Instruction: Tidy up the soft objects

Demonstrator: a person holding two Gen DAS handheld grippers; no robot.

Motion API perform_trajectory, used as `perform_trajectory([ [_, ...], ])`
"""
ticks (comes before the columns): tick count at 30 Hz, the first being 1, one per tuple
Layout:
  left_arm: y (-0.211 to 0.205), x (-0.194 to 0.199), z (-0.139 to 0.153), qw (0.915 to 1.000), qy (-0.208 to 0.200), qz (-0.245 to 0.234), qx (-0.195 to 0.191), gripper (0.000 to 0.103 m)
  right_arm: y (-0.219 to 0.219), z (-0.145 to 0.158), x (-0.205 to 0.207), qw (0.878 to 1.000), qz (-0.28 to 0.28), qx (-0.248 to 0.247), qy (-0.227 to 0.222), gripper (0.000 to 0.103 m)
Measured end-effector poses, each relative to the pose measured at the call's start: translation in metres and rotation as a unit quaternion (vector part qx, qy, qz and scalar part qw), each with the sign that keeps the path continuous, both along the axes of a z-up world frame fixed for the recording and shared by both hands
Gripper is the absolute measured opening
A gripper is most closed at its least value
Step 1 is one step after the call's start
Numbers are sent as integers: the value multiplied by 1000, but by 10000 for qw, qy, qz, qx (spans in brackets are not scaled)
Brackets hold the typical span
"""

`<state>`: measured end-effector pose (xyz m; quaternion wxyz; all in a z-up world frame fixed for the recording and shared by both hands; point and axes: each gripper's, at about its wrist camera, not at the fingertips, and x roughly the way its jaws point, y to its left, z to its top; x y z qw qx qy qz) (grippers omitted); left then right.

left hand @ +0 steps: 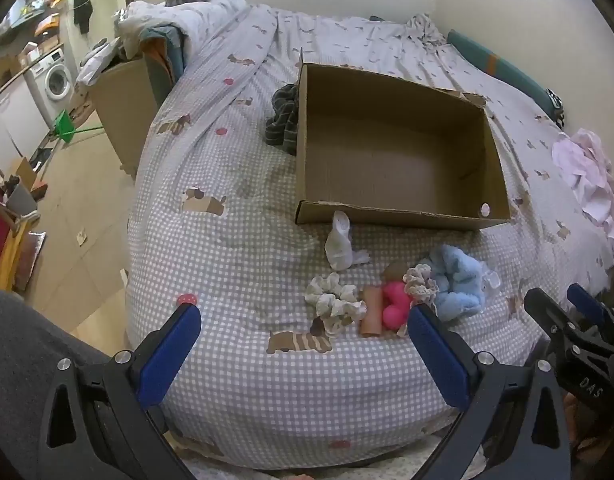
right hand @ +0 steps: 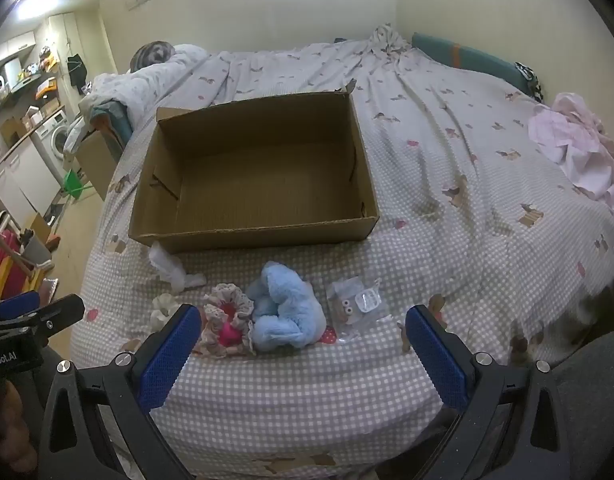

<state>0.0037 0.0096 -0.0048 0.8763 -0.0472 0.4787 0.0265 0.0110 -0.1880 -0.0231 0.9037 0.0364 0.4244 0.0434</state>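
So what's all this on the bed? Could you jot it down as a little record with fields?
setting: bed with checked dog-print cover
container: open cardboard box, nothing visible inside
in front of box: white sock, cream scrunchie, pink toy, lacy scrunchie, blue fluffy item, clear packet
left of box: dark striped cloth
far right: pink clothes
left gripper: open, holding nothing
right gripper: open, holding nothing

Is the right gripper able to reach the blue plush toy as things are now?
Probably yes. The right gripper is open, and the blue plush lies on the bed just ahead between its fingers, with nothing covering it; only a lace scrunchie touches its side.
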Motion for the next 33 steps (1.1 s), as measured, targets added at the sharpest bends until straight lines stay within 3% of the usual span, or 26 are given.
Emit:
perform_trajectory([
  [33, -1, -2, -3, 10000, 12, -44, 69, 103, 0, -4, 3, 9999, -64, -60, 98, 103],
])
